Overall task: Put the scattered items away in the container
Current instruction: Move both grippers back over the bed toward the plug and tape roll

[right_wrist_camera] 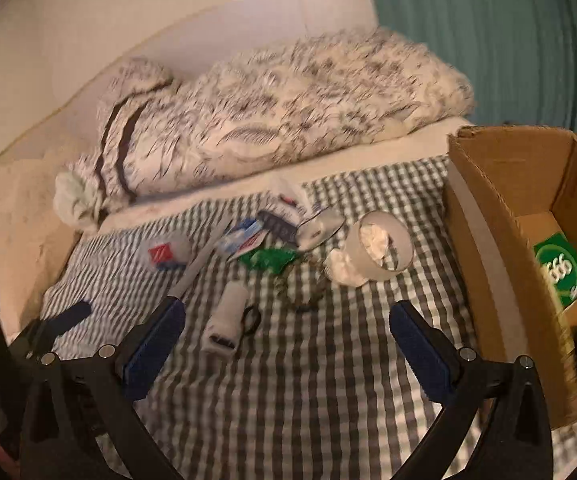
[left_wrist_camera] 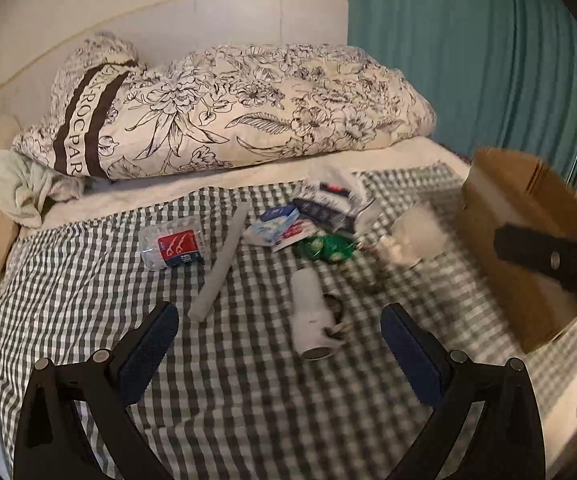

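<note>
While both claws hang wide and empty over the checked bed sheet (left_wrist_camera: 88,280), the nearest loose thing is the white cylinder (left_wrist_camera: 308,316); it lies at about twelve o'clock from the left claw (left_wrist_camera: 280,344), its long axis running nearly straight away from the fingers. From the right claw (right_wrist_camera: 288,340) the same cylinder sits at eleven o'clock, so I judge the left one better placed. Going rightward: a floss pick pack (left_wrist_camera: 172,246) at ten o'clock, a grey stick (left_wrist_camera: 220,264), a heap of packets (left_wrist_camera: 312,220), a roll stuffed with tissue (right_wrist_camera: 380,248). The cardboard box (right_wrist_camera: 488,216) stands at two o'clock, a green carton (right_wrist_camera: 560,272) already inside, nothing blocking the way
</note>
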Demonstrator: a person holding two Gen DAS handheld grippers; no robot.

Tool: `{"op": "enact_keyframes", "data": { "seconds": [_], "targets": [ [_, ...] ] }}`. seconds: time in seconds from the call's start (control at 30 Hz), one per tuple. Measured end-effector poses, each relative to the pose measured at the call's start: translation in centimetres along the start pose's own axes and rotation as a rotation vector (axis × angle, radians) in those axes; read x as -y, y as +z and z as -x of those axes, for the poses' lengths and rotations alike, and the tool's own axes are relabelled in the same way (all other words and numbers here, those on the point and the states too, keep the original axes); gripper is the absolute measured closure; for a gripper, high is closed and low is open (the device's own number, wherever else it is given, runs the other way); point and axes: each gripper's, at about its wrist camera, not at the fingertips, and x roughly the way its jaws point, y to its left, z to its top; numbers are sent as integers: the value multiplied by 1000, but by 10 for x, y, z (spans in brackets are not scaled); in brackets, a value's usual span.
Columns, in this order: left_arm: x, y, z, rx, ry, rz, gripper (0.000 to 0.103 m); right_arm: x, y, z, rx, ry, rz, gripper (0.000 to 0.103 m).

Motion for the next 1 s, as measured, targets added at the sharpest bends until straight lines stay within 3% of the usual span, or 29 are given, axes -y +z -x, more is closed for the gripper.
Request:
{"op": "enact_keyframes", "data": {
  "seconds": [0.13, 0.23, 0.33, 0.4, 0.67, 0.87, 1.0],
  "targets": [
    [3, 29, 23, -34, 11, 65, 0, -10, 29, 31, -31, -19, 57, 0],
    [7, 41, 28, -62, 91, 64, 0, -3, 45, 43, -53, -16, 21, 0],
    [9, 46, 26, -100, 157, 86, 0, 10, 56, 43, -61, 5, 21, 0],
    [10, 45, 19, -138, 145, 110, 0, 18, 65, 36, -71, 5, 34, 0],
    [16, 25, -39, -192, 167, 199, 0, 39, 83, -29, -147, 7, -39, 0],
    [22, 12, -89, -232, 159, 196, 0, 31, 75, -85, -221, -25, 20, 0],
    [14, 0, -117, -301, 175, 239, 0, 37, 73, -117, -261, -66, 29, 0]
  ]
}}
